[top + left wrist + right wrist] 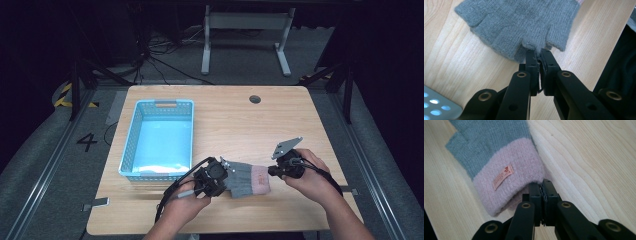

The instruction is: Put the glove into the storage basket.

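At the left half of the tabletop [235,125] a blue basket [131,135] stood empty, its near wall just beside the left tool [220,176]. That tool's jaws were nipped narrow on the finger end of a grey glove [244,179], one short knitted finger pinched between them, as the left gripper view showed [537,53]. The glove [524,25] lay flat near the tabletop's front edge, a little right of its middle, stretched between the two tools. At its other end the right tool [272,171] had its jaws closed tight on the rim of the pink cuff [509,185], beside a small sewn label [503,176].

To do this step well, both ends probably needed lifting together, level, with the knit kept lightly taut so it neither sagged nor slipped from the thin pinch at the finger. The carry would then go leftward over the basket's near wall, and both grips would best release only once the glove hung inside.
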The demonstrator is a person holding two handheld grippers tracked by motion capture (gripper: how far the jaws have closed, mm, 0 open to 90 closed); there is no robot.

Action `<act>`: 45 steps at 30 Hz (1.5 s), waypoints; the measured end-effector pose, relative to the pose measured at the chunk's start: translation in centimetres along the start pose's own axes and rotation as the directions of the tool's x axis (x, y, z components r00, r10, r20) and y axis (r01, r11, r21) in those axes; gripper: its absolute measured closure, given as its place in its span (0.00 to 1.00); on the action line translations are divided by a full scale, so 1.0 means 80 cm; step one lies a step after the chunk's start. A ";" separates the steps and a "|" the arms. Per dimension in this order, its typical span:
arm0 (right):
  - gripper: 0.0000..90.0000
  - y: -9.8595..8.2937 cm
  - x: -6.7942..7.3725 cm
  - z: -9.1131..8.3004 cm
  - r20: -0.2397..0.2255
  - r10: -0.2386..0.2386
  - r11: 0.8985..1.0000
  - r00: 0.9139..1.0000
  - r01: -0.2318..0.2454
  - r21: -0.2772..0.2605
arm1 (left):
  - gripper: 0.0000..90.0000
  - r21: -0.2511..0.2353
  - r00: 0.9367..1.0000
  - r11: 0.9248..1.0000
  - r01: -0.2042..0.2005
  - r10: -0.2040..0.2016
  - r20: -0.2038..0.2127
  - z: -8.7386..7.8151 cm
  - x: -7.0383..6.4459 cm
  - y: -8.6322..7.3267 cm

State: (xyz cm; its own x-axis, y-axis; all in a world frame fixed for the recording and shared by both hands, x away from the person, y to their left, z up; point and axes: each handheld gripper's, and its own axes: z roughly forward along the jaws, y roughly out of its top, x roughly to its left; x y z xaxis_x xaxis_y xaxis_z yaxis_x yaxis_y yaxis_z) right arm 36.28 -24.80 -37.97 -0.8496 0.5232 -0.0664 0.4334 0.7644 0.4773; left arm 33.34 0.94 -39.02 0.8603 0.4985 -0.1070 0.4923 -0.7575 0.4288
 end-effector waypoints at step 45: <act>0.91 -0.017 -0.021 0.042 0.048 0.056 0.998 0.997 -0.058 0.032 | 0.73 0.079 0.999 0.996 0.052 -0.051 -0.009 0.035 0.021 -0.003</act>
State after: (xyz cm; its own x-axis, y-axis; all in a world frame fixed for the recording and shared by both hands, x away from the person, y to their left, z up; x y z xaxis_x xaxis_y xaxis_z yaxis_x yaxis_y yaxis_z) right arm 38.15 -25.49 -41.48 -0.8085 0.5829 -0.0814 0.4912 0.7445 0.4522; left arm 35.03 0.75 -41.83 0.8327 0.5404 -0.1211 0.5452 -0.7616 0.3503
